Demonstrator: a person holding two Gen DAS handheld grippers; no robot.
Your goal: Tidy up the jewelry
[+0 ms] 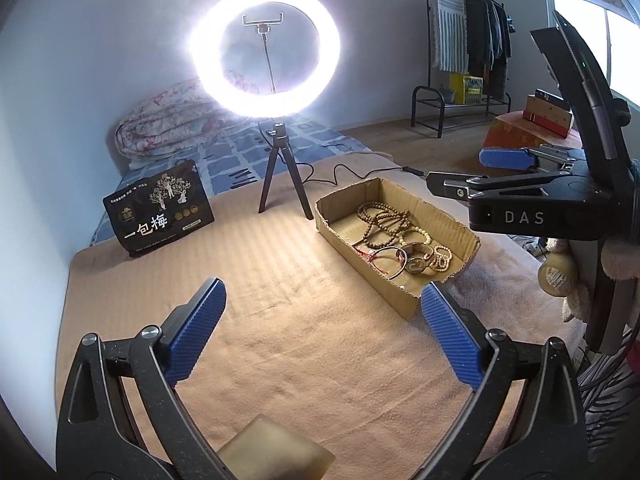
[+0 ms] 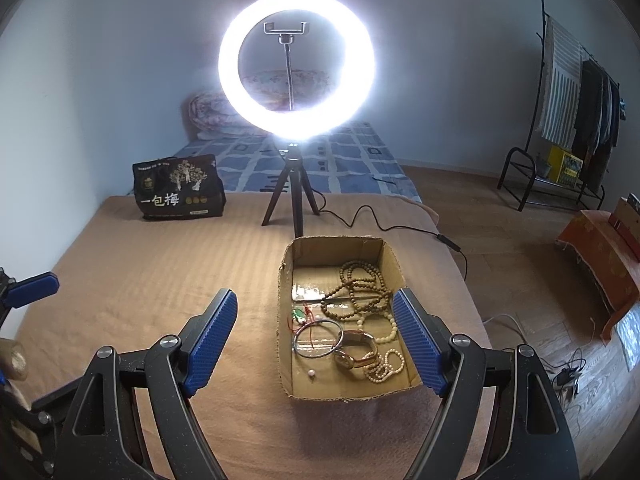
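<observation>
An open cardboard box lies on the tan blanket and holds the jewelry: brown bead strands, a silver bangle, a gold watch, cream beads, a red cord with a green pendant and a small pearl. My right gripper hovers above the box's near half, open, nothing touching its blue pads. My left gripper is open over bare blanket, just left of the box and its beads. In the left wrist view, one of the right gripper's blue pads shows beyond the box.
A lit ring light on a black tripod stands behind the box, its cable trailing right. A black printed bag sits back left. The bed edge drops to wooden floor on the right, near a clothes rack. A yellowish block lies under my left gripper.
</observation>
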